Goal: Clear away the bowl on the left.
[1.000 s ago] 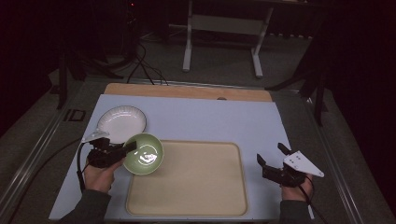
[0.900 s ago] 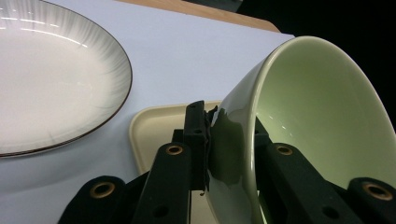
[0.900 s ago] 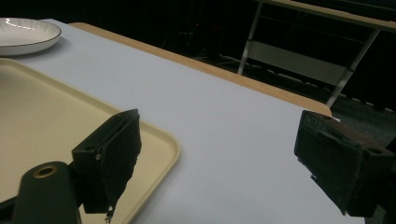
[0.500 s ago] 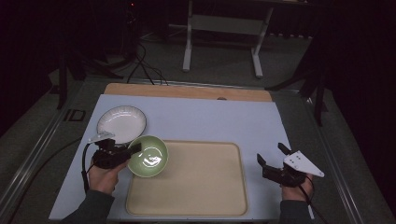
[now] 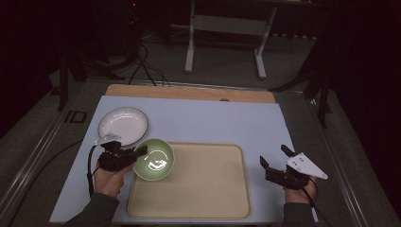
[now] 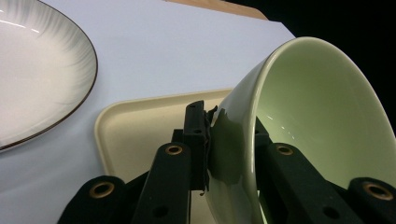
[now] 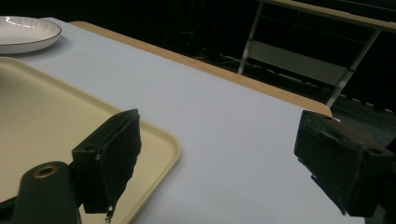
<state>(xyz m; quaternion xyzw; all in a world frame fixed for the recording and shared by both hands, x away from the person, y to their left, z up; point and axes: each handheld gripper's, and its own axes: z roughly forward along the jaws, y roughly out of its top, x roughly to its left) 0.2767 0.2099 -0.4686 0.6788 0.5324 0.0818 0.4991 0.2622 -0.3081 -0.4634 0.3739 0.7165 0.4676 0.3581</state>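
A pale green bowl (image 5: 154,160) hangs over the near left corner of the beige tray (image 5: 208,184), tipped toward the camera. My left gripper (image 5: 138,152) is shut on its rim. In the left gripper view the jaws pinch the bowl (image 6: 322,126) wall, one pad outside and one inside, with the tray (image 6: 135,126) below. My right gripper (image 5: 273,157) hovers open just right of the tray, nothing between its fingers. Its own view shows the wide-set jaws over the tray (image 7: 56,126) edge and the white mat.
A white plate (image 5: 123,125) with a dark rim lies on the mat behind the left hand, also visible as the plate (image 6: 32,70) and the plate (image 7: 25,29). A wooden strip (image 5: 189,93) runs along the table's far edge. A metal stand (image 5: 227,28) is beyond the table.
The left gripper has carried the bowl slightly toward the near side and over the tray corner. The right gripper has stayed still.
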